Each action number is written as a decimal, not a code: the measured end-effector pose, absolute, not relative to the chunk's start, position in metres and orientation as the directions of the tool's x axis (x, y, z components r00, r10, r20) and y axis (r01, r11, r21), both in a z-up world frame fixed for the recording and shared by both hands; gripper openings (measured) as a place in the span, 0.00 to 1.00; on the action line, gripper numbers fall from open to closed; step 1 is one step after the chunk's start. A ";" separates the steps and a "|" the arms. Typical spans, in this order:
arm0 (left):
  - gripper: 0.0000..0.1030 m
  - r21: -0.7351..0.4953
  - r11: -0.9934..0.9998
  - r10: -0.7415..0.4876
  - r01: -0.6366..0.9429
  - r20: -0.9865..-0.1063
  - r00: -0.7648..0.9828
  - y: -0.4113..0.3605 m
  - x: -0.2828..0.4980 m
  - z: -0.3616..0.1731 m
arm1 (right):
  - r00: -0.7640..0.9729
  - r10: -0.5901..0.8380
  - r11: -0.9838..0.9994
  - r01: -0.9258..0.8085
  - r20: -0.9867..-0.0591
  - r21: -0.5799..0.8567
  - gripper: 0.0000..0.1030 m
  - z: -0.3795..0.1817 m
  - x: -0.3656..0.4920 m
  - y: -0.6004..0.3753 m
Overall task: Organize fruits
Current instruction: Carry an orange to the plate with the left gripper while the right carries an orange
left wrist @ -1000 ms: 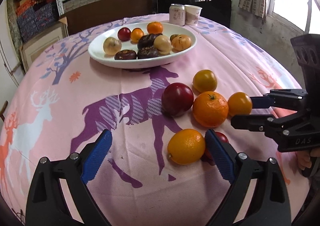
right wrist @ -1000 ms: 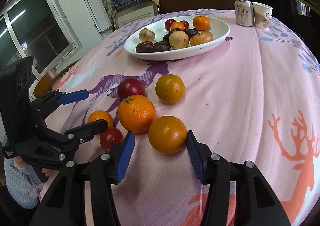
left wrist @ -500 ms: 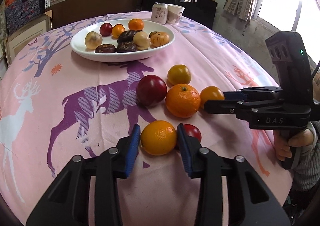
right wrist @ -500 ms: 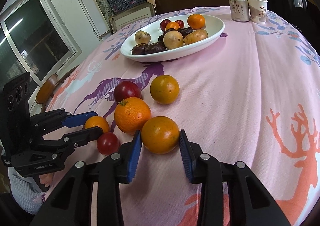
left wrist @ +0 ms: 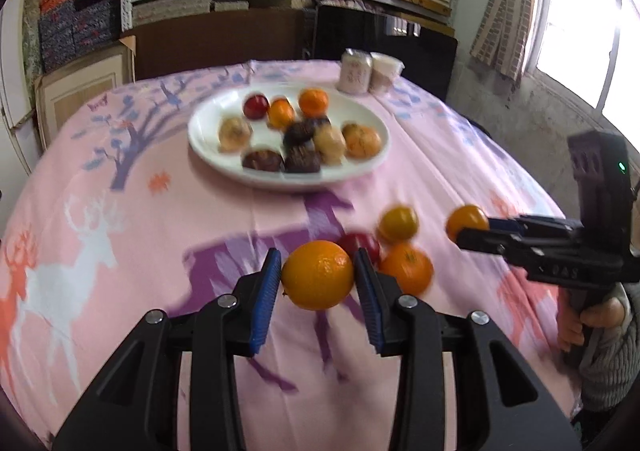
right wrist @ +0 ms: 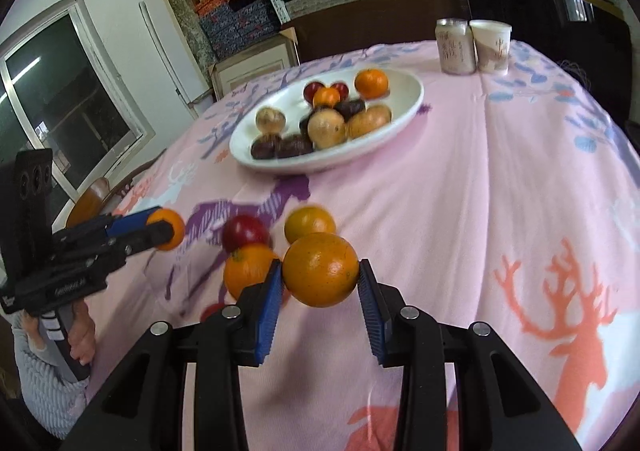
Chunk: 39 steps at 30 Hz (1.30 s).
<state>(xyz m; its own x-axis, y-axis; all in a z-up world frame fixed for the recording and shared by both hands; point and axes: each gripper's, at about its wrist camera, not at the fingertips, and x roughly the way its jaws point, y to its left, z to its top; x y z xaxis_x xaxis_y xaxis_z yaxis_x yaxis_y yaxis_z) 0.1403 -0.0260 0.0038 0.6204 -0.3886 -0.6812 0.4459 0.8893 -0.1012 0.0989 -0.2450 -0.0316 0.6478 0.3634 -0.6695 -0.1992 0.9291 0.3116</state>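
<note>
Round glossy orange (left wrist: 318, 275) — pinched in left tool (left wrist: 316, 277).

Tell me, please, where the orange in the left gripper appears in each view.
Left wrist: the orange sits low in the centre, clamped in the left gripper.
Right wrist: it shows at the far left, at that gripper's tip.
Shared landmark: the white plate of fruit.

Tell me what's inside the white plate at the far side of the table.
The white plate holds a pile of fruit: oranges, small red fruits, tan round ones and dark purple-brown ones. The pile hides whatever lies beneath it, and blur prevents an exact count.
</note>
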 end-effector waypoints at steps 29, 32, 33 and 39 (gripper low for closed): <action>0.90 0.012 0.958 -0.209 0.288 -0.656 0.725 -0.047 0.251 -0.003 | 0.768 0.273 0.951 -0.127 -0.579 0.280 0.69 -0.006 0.200 -0.248; 0.92 0.009 0.954 -0.218 0.300 -0.666 0.713 -0.046 0.236 -0.007 | 0.767 0.282 0.947 -0.126 -0.576 0.296 0.70 -0.008 0.190 -0.251; 0.93 0.011 0.951 -0.220 0.307 -0.674 0.705 -0.046 0.230 -0.010 | 0.768 0.278 0.947 -0.120 -0.576 0.297 0.74 -0.009 0.187 -0.252; 0.93 0.054 0.936 -0.214 0.349 -0.700 0.682 -0.050 0.192 -0.022 | 0.767 0.275 0.936 -0.076 -0.580 0.343 0.80 -0.017 0.170 -0.266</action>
